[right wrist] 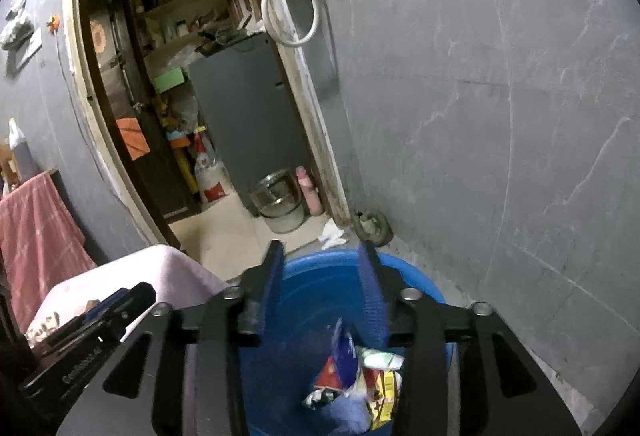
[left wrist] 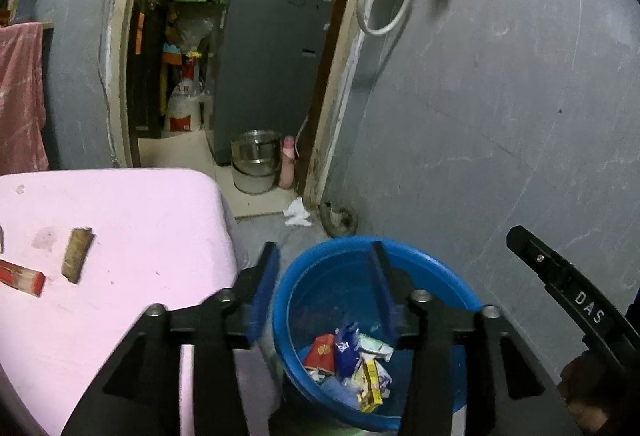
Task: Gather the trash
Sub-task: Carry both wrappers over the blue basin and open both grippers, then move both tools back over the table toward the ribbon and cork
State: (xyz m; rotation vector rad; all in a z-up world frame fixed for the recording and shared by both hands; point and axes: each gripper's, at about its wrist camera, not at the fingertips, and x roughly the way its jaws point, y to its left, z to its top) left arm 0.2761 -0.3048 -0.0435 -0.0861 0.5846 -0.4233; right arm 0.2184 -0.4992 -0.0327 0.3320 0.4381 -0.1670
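Observation:
A blue bucket (left wrist: 436, 272) stands on the floor beside a pink table (left wrist: 152, 232); it also shows in the right wrist view (right wrist: 416, 276). Several wrappers (left wrist: 352, 360) lie in it, seen too in the right wrist view (right wrist: 360, 376). My left gripper (left wrist: 324, 256) is open and empty above the bucket's near rim. My right gripper (right wrist: 322, 256) is open and empty over the bucket. A brown wrapper (left wrist: 77, 254) and a red wrapper (left wrist: 20, 278) lie on the table's left part.
A grey wall (left wrist: 500, 96) rises right of the bucket. An open doorway shows a grey cabinet (left wrist: 272, 76), steel pots (left wrist: 256, 160) and a white scrap (left wrist: 297, 213) on the floor. A pink cloth (left wrist: 20, 96) hangs at left.

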